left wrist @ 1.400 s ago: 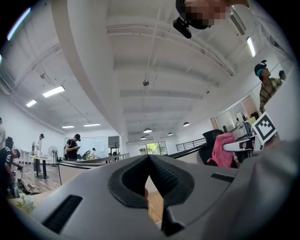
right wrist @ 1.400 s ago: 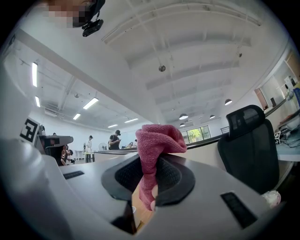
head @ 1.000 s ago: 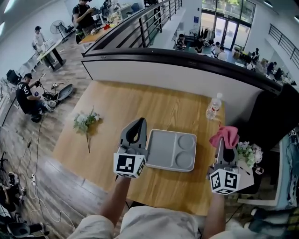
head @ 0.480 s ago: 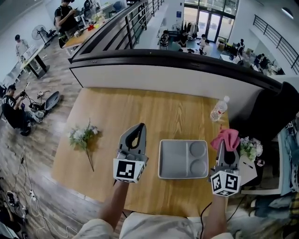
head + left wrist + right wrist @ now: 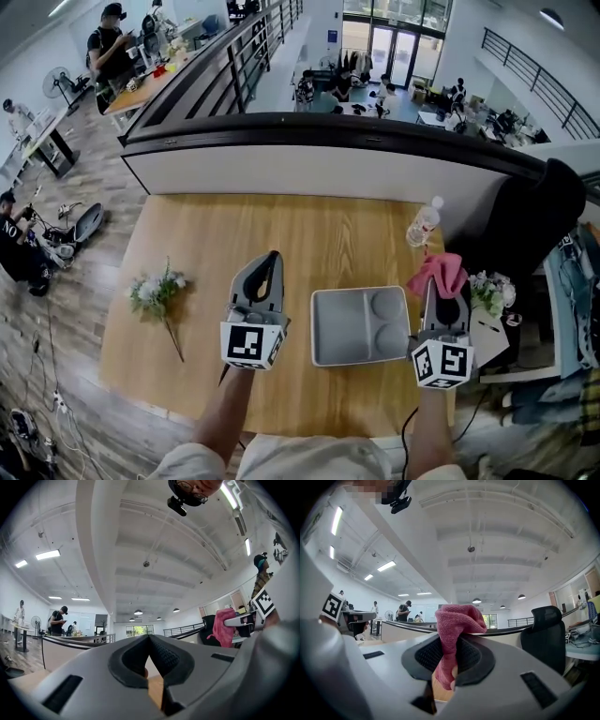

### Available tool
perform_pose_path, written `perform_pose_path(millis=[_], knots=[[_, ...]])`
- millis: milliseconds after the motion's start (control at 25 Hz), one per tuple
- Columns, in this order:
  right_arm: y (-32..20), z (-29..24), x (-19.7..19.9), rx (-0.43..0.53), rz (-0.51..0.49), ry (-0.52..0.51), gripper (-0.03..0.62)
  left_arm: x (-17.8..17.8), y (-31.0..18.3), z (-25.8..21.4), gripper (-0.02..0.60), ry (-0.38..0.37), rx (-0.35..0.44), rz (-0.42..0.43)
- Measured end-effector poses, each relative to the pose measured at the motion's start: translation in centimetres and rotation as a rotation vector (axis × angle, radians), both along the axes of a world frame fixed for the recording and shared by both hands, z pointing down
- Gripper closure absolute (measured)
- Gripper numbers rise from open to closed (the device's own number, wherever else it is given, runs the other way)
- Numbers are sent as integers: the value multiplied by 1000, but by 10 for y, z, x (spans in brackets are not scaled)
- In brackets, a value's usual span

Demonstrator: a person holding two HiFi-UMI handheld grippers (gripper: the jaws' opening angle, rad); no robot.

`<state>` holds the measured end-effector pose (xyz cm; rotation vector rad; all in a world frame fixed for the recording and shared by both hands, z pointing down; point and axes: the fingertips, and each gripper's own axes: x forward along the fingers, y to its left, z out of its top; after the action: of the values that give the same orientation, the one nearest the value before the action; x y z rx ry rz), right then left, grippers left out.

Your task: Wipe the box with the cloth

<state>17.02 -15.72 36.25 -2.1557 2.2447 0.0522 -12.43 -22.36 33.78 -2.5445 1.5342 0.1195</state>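
**Pink cloth (image 5: 441,273) gripped, box (image 5: 361,325) untouched**

Cloth, right of frame centre: soft, light, likely to drape; best pinched at a bunched fold. Right gripper (image 5: 442,291) clamps it, just right of the grey box at lower centre. Left gripper (image 5: 269,267): jaws together, empty, left of the box.

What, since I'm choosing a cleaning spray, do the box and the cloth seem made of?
Box: probably moulded plastic, matte grey; smooth surface, rounded compartments. Cloth: pink terry or microfibre, judging by its fuzzy looped weave and soft folds.
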Motion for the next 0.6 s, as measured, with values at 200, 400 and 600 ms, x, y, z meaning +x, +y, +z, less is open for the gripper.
perform_pose_path(millis=[200,400,600], knots=[[19,8,7,23,-27,-13,520,14,19,13,569,25,-27,-5],[28,14,20,30,-36,-21,520,26,30,15,569,14,-11,-10],[32,12,23,44,-30,-41,520,28,35,15,569,5,4,-19]])
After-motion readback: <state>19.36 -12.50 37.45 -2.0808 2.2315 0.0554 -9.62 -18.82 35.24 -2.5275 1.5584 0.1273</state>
